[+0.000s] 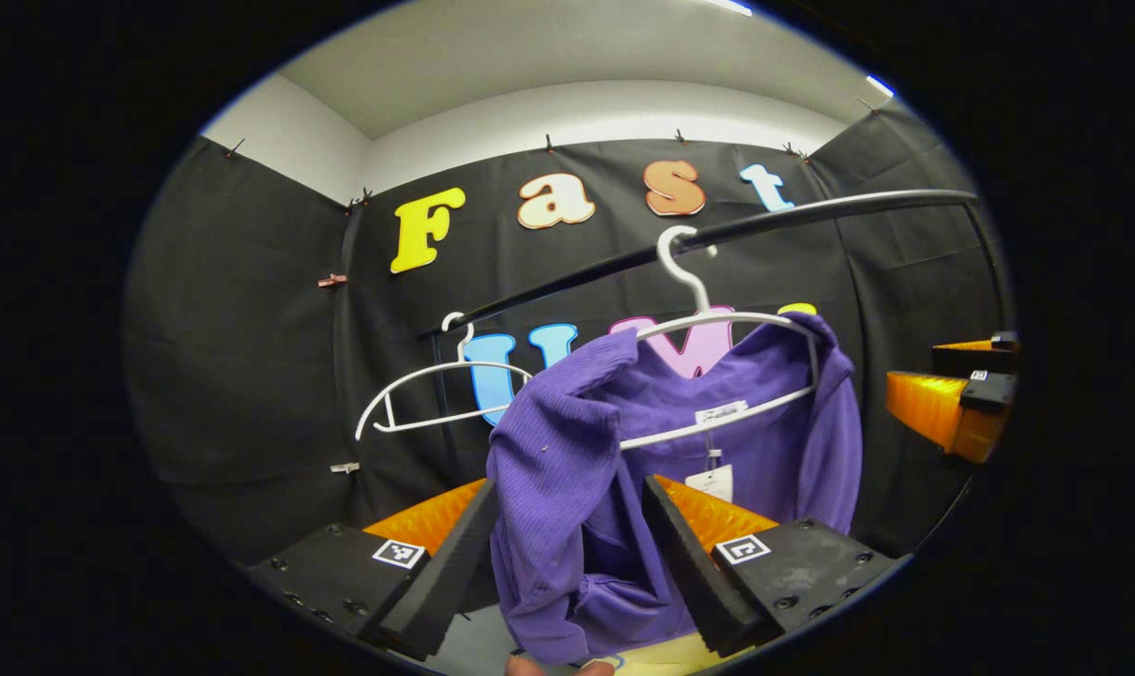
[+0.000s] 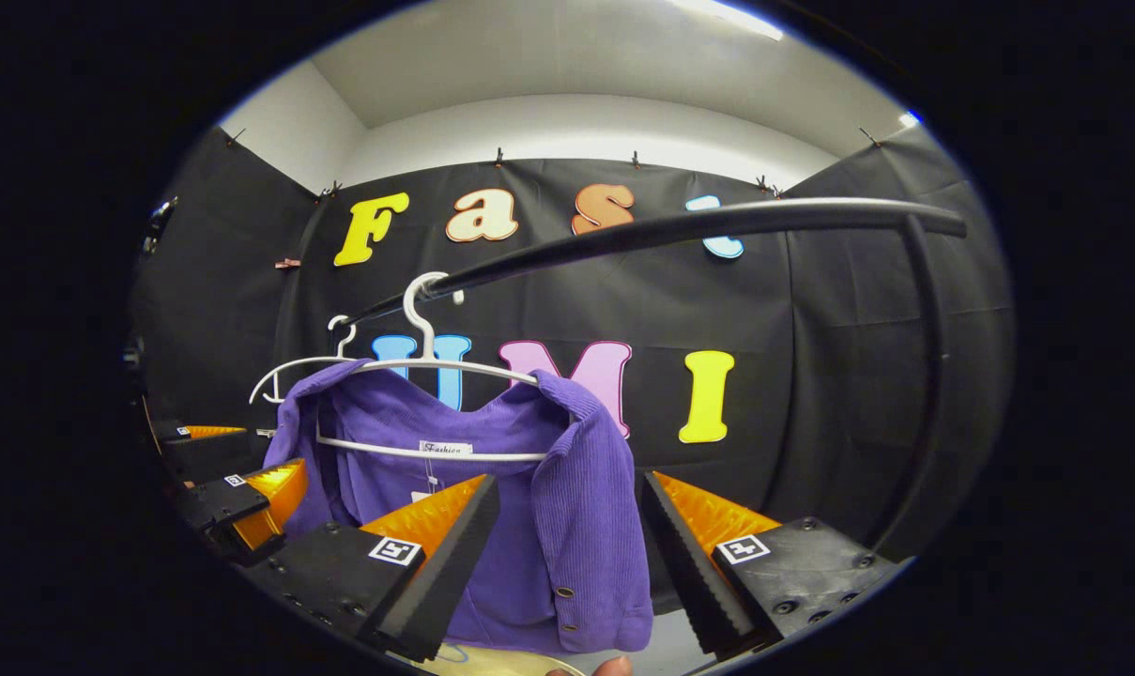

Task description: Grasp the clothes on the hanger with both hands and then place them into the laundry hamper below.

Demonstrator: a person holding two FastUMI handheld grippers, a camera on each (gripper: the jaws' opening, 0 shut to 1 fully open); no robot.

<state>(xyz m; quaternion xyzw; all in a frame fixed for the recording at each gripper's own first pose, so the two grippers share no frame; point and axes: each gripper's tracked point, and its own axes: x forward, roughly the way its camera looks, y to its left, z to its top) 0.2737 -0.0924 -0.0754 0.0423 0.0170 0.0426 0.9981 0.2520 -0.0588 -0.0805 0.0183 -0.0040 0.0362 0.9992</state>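
Purple cardigan (image 1: 567, 488) hangs lengthwise on hanger (image 1: 717, 324), one front panel between each gripper's parted jaws: left gripper (image 1: 562, 554), right gripper (image 2: 567, 554). Neither clamped.

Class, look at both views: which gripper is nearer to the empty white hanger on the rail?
Left. The left gripper straddles the purple garment's side facing the empty hanger; the right gripper straddles the far side.

The garment (image 1: 623, 469) hangs on a hanger (image 1: 717, 376) hooked over the rail (image 1: 717, 230). A second hanger (image 1: 426, 394) hangs farther along the rail, to the left. The left hand-held gripper (image 1: 567, 554) and the right hand-held gripper (image 2: 567, 554) each straddle a near front panel of the garment, fingers apart.
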